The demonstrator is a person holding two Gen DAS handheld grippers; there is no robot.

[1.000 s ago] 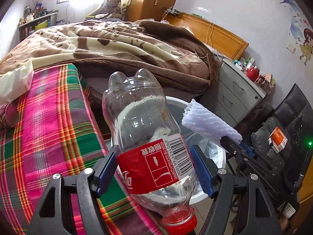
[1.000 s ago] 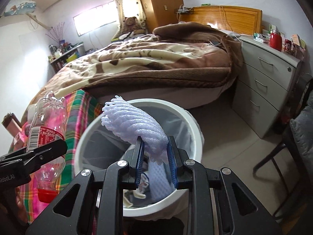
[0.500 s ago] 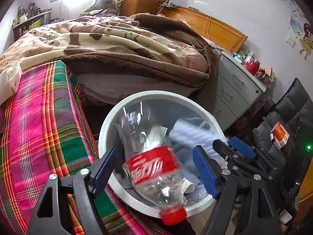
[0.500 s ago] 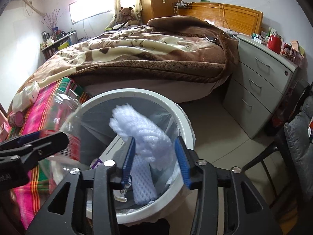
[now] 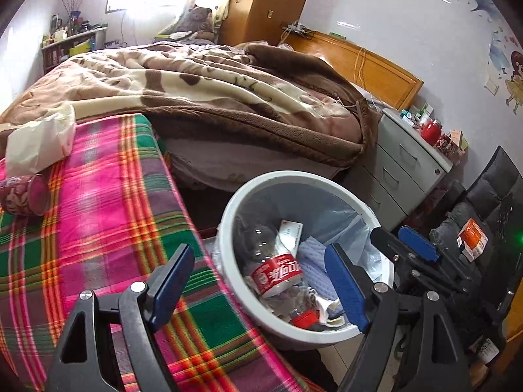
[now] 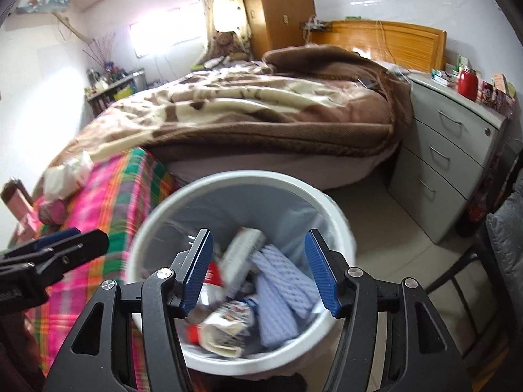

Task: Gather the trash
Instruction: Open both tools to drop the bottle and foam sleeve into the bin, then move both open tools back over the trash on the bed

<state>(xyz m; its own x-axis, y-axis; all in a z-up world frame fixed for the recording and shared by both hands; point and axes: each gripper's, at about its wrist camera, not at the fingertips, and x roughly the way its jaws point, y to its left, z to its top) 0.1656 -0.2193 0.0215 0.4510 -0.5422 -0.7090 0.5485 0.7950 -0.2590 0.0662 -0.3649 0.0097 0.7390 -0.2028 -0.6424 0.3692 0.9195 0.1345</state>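
A white trash bin [image 5: 294, 174] [image 6: 235, 176] with a clear liner stands on the floor below both grippers. Inside it lie a clear cola bottle [image 5: 278, 272] with a red label and cap, a pale blue foam net [image 5: 313, 261] [image 6: 278, 281] and paper scraps. My left gripper [image 5: 256, 250] is open above the bin's near edge, with nothing between its fingers. My right gripper [image 6: 258, 233] hangs over the bin with its jaws opening and nothing between them. On the plaid cloth [image 5: 108, 202] lie a crumpled white bag [image 5: 39, 143] and a pink can [image 5: 24, 194].
A bed with a brown blanket [image 5: 212, 91] fills the space behind the bin. A grey drawer cabinet [image 5: 408, 163] [image 6: 451, 163] stands at the right, with a red jar on top. A dark cushioned chair [image 5: 483, 222] is close on the right.
The left gripper opened and the cola bottle dropped into the bin. The right gripper opened and the foam net fell in beside it. Both grippers now stand above the bin, holding nothing.
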